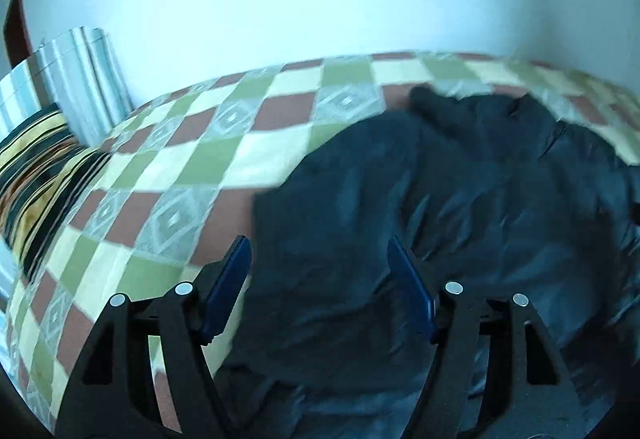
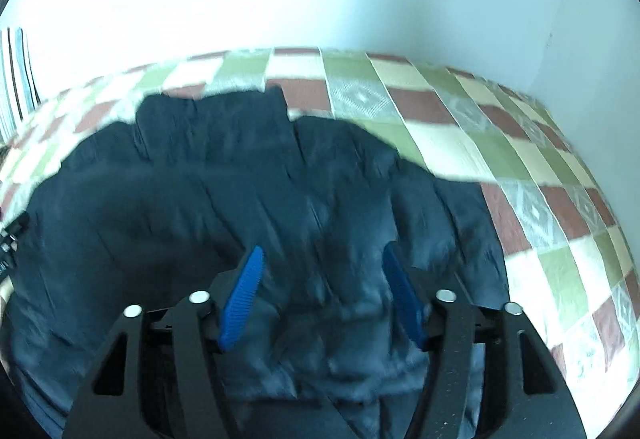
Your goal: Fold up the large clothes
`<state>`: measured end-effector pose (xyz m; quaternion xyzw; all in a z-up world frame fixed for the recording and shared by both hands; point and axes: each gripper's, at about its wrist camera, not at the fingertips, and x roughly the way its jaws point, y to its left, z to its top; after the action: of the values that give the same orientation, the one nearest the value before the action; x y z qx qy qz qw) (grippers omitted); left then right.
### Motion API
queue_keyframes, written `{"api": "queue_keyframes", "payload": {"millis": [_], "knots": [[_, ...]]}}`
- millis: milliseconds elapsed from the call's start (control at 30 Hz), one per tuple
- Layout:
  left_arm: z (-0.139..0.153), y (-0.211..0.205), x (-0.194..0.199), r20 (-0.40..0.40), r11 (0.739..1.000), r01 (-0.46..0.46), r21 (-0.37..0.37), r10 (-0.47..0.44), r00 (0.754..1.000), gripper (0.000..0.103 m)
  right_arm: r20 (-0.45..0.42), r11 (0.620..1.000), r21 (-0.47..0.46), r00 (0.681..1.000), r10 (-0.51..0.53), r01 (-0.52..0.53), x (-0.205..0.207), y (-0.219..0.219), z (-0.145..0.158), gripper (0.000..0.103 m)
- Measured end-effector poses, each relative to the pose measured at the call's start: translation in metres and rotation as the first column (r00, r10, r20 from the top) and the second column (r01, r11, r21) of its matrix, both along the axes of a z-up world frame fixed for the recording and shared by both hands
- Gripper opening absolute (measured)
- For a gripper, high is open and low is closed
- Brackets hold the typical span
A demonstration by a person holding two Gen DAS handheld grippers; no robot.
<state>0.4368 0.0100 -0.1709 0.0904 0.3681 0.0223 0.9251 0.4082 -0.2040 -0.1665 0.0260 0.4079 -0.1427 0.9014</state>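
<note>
A large dark blue-grey garment (image 1: 440, 199) lies crumpled on a bed with a checked spread (image 1: 200, 143). In the left wrist view my left gripper (image 1: 318, 251) hovers over the garment's left edge. It is open, with its left finger over the spread and its right finger over the cloth. In the right wrist view the same garment (image 2: 240, 179) fills the middle, wrinkled and bunched. My right gripper (image 2: 323, 255) is open above its near folds. Cloth shows between the blue pads (image 2: 244, 295), but they do not press on it.
A yellow-and-black striped pillow (image 1: 36, 167) lies at the bed's left end, with a pale striped cloth (image 1: 72, 79) upright behind it. A white wall runs along the far side of the bed. Bare bedspread (image 2: 520, 159) lies to the right of the garment.
</note>
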Motion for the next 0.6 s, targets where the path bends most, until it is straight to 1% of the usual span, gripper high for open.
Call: {"api": "queue_keyframes", "payload": {"millis": [67, 133, 233, 300, 367, 433, 500, 533, 600], "knots": [[0.001, -0.014, 0.012, -0.004, 1.0, 0.015, 0.002, -0.015, 1.0, 0.071, -0.01, 0.999, -0.036, 1.0, 0.005, -0.005, 0.018, 0.003, -0.002, 0.066], [-0.006, -0.031, 0.027, -0.023, 0.999, 0.029, 0.023, -0.029, 0.999, 0.071, -0.043, 0.998, -0.058, 0.999, 0.005, -0.008, 0.035, 0.001, -0.014, 0.066], [-0.032, -0.047, 0.046, -0.117, 0.997, 0.042, 0.07, -0.034, 0.993, 0.071, -0.126, 0.997, -0.071, 0.992, 0.003, -0.012, 0.053, -0.002, -0.046, 0.069], [-0.053, -0.054, 0.052, -0.174, 0.993, 0.053, 0.105, -0.034, 0.984, 0.071, -0.139, 0.998, -0.068, 0.99, 0.006, -0.016, 0.055, -0.003, -0.058, 0.071], [-0.058, -0.055, 0.052, -0.163, 0.991, 0.052, 0.122, -0.032, 0.986, 0.071, -0.143, 0.998, -0.061, 0.99, 0.007, -0.016, 0.057, -0.005, -0.06, 0.072], [-0.05, -0.053, 0.047, -0.136, 0.992, 0.034, 0.118, -0.018, 0.991, 0.071, -0.129, 0.999, -0.051, 0.992, 0.006, -0.013, 0.054, -0.007, -0.052, 0.072], [-0.037, -0.052, 0.033, -0.094, 0.992, 0.017, 0.126, -0.005, 0.996, 0.071, -0.112, 0.999, -0.051, 0.994, -0.003, -0.003, 0.043, -0.006, -0.038, 0.072], [-0.032, -0.051, 0.027, -0.078, 0.992, 0.017, 0.122, -0.007, 0.997, 0.071, -0.087, 0.999, -0.045, 0.996, -0.006, 0.002, 0.031, -0.004, -0.029, 0.072], [-0.024, -0.047, 0.009, -0.044, 0.994, 0.019, 0.109, -0.014, 0.999, 0.071, -0.054, 0.999, -0.035, 0.999, 0.0, -0.002, 0.019, -0.003, -0.022, 0.072]]}}
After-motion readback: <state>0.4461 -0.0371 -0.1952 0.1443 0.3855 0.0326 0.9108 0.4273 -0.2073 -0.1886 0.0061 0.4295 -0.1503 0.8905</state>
